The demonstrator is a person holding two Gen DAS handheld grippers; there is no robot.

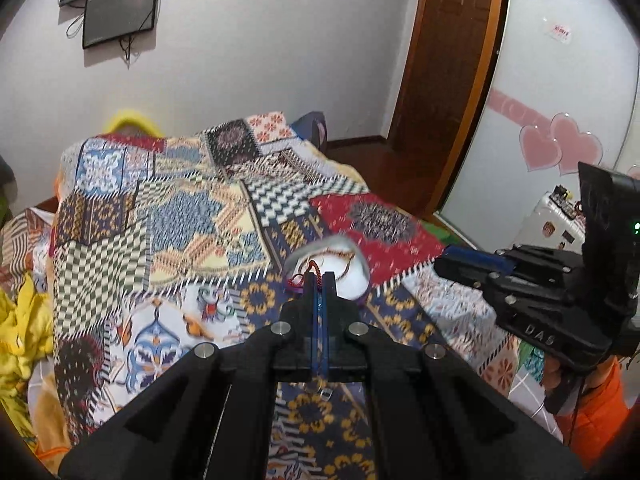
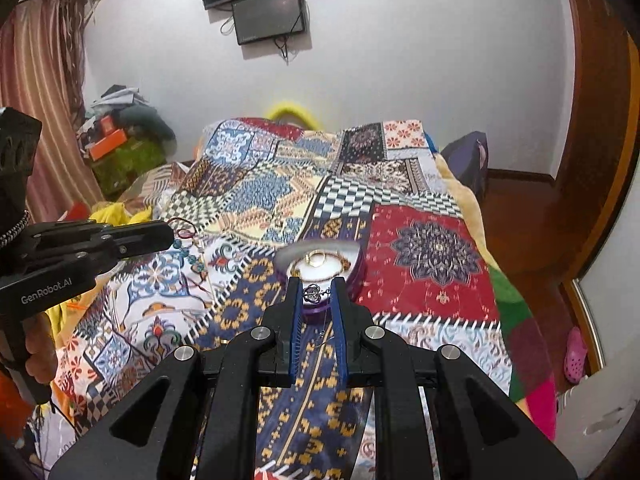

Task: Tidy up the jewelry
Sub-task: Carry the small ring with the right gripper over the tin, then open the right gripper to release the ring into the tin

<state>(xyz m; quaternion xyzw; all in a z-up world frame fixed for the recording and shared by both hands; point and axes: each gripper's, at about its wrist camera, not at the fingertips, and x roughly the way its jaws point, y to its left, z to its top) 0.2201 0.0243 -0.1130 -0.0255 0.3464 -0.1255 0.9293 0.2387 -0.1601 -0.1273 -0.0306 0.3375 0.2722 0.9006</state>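
Note:
A round purple jewelry box (image 2: pixel 352 276) with a white lining sits on the patchwork bedspread (image 2: pixel 432 256); it also shows in the left wrist view (image 1: pixel 352 280). Gold rings and a chain (image 2: pixel 320 260) lie in it. My left gripper (image 1: pixel 319 280) is shut on a red braided cord bracelet (image 1: pixel 310 270) just short of the box; from the right wrist view its tip (image 2: pixel 168 236) holds red loops with a beaded strand (image 2: pixel 192 258) hanging below. My right gripper (image 2: pixel 316 288) is partly open, with a silver pendant (image 2: pixel 313 293) on a thin chain between its fingers at the box's near rim.
The bed is against a white wall with two dark screens (image 2: pixel 268 16). Yellow cloth (image 1: pixel 20 320) lies at the bed's left. A wooden door (image 1: pixel 448 60) and a wardrobe with pink hearts (image 1: pixel 560 148) stand to the right. Clutter (image 2: pixel 120 136) is piled by the curtain.

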